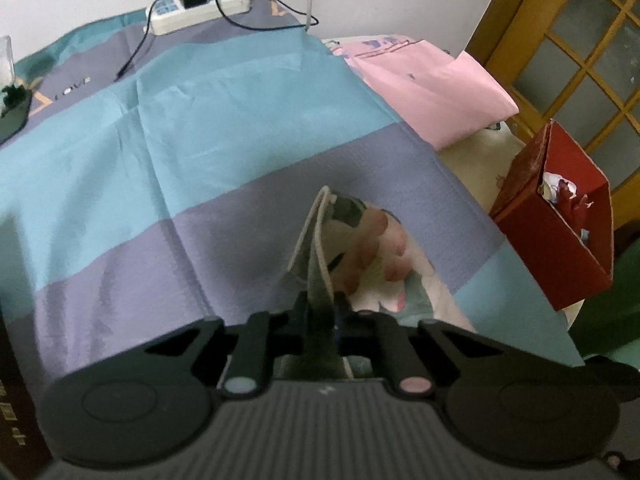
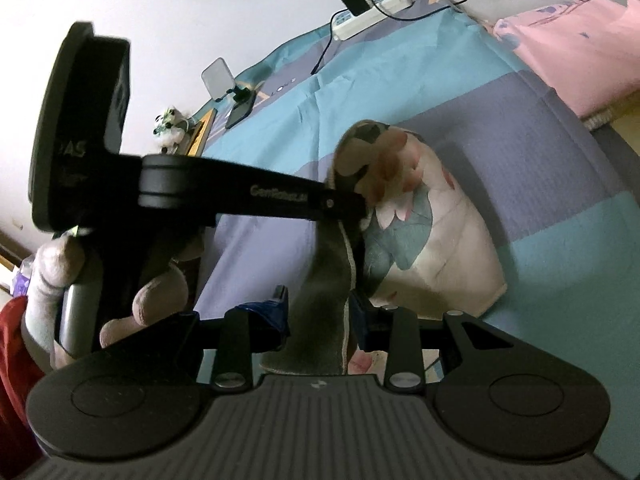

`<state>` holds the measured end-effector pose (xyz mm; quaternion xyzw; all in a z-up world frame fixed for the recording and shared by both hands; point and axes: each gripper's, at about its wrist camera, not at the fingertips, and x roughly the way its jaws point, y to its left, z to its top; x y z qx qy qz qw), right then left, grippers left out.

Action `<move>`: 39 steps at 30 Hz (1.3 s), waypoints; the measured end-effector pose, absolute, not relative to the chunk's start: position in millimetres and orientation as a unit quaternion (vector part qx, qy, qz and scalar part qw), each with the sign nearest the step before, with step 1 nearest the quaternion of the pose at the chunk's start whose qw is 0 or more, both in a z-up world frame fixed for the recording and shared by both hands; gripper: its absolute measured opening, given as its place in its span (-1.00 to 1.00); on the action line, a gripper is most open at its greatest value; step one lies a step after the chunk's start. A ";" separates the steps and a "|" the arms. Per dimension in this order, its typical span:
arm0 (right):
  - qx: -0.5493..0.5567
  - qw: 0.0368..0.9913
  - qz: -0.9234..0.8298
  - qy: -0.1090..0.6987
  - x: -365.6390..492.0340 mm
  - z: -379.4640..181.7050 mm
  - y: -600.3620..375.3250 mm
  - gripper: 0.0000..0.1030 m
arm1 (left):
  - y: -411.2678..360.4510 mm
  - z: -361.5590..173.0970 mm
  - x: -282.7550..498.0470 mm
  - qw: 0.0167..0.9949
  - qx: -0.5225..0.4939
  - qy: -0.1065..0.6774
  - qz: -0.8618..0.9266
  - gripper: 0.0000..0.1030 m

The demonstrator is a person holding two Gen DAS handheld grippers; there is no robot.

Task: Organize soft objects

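Both tongs are closed on the same piece of soft cloth. The left tongs (image 1: 320,308) pinch a grey-green fold of the cloth (image 1: 316,248), which rises upright between the fingers and then spreads away to the right in a white part printed with pink petals and pale blue leaves. The right tongs (image 2: 320,312) clamp the same grey edge of the cloth (image 2: 424,232) nearer the bottom of their view, and the left tongs reach in from the left there and grip the cloth higher up, near its folded top. The rest of the cloth rests on the bed, bunched into a rounded heap on the bedsheet (image 1: 200,152), which has broad bands of turquoise and dull purple.

A gloved hand (image 2: 60,280) holds the handle of the left tool. At the far edge of the bed by the wall lies a white power strip (image 1: 196,10) with a black charger plugged in and a thin black cable trailing onto the sheet. A pink folded cloth (image 1: 432,92) lies to the right of the sheet, and a red box (image 1: 560,236) stands just beyond the bed's right edge.
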<state>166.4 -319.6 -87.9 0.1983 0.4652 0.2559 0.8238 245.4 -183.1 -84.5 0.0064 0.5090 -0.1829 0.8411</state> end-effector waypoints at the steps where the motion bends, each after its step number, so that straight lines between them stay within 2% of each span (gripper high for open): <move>1: 0.205 0.825 0.254 0.462 164.3 -87.4 -319.5 -0.67 | -182.6 -84.2 243.8 0.843 0.007 0.506 -0.182 -0.93; 10: 0.266 0.801 0.271 0.462 143.5 -95.0 -303.1 -0.67 | -160.4 -87.3 235.6 0.862 0.019 0.484 -0.148 -0.98; 19: 0.258 0.788 0.262 0.494 134.9 -111.4 -269.5 -0.66 | -100.8 -92.6 202.8 0.867 -0.064 0.477 -0.131 -0.99; 24: 0.192 0.824 0.242 0.476 125.5 -108.0 -239.1 -0.66 | -77.2 -89.4 175.3 0.865 -0.099 0.471 -0.140 -0.99; 33: 0.199 0.812 0.233 0.497 113.5 -114.8 -222.9 -0.67 | -38.0 -63.6 135.7 0.871 -0.129 0.436 -0.185 -0.99; 37: 0.129 0.850 0.225 0.459 94.1 -96.5 -217.6 -0.65 | -25.6 -67.3 124.8 0.863 -0.134 0.447 -0.192 -0.99; 39: 0.058 0.872 0.238 0.424 82.3 -87.2 -203.4 -0.66 | -23.5 -70.3 121.6 0.859 -0.135 0.452 -0.199 -0.99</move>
